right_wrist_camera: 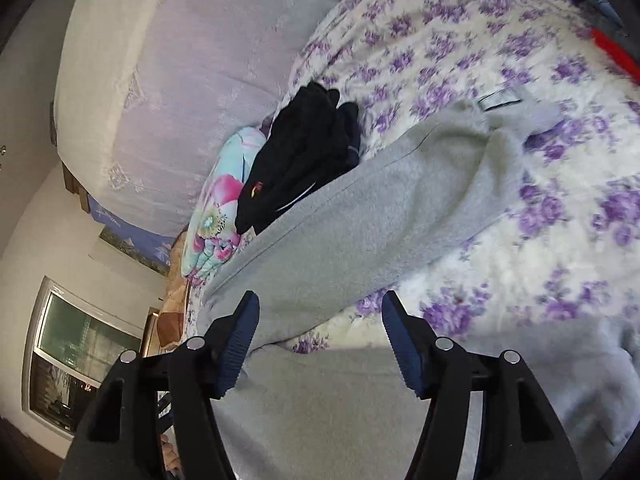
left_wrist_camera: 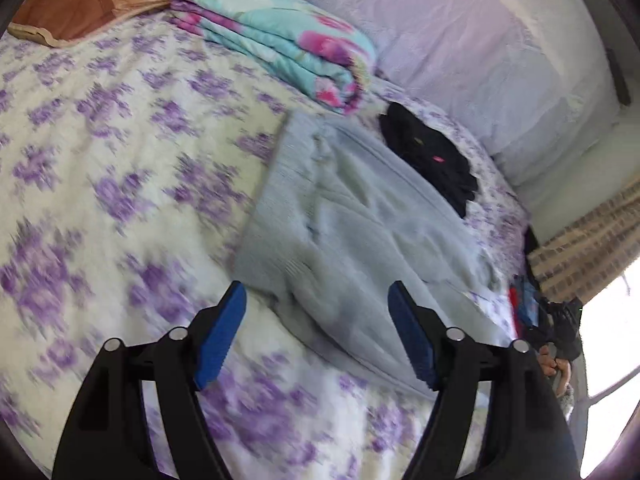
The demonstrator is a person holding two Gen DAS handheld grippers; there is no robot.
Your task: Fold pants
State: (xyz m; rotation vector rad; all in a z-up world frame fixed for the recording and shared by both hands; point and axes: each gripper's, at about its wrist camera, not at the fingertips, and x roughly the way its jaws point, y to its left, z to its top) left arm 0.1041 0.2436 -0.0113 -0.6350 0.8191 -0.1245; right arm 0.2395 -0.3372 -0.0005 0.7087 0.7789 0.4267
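Observation:
Light grey pants (left_wrist_camera: 340,220) lie spread on the purple-flowered bedspread (left_wrist_camera: 120,160), with the ribbed waistband toward the left. My left gripper (left_wrist_camera: 316,286) hovers over their near edge. It is open, its blue pads (left_wrist_camera: 224,332) wide apart with nothing gripped. In the right wrist view the same pants (right_wrist_camera: 360,216) run diagonally, one part folded over, with more grey cloth at the bottom of the frame. My right gripper (right_wrist_camera: 320,296) stands open above that cloth and holds nothing.
A pile of black garments (left_wrist_camera: 432,160) (right_wrist_camera: 304,152) lies just beyond the pants. A folded turquoise and pink quilt (left_wrist_camera: 280,40) (right_wrist_camera: 216,216) and a brown pillow (left_wrist_camera: 100,0) sit further back. A lilac cover (left_wrist_camera: 460,40) borders the bed. A person's hand (left_wrist_camera: 554,360) shows at the right.

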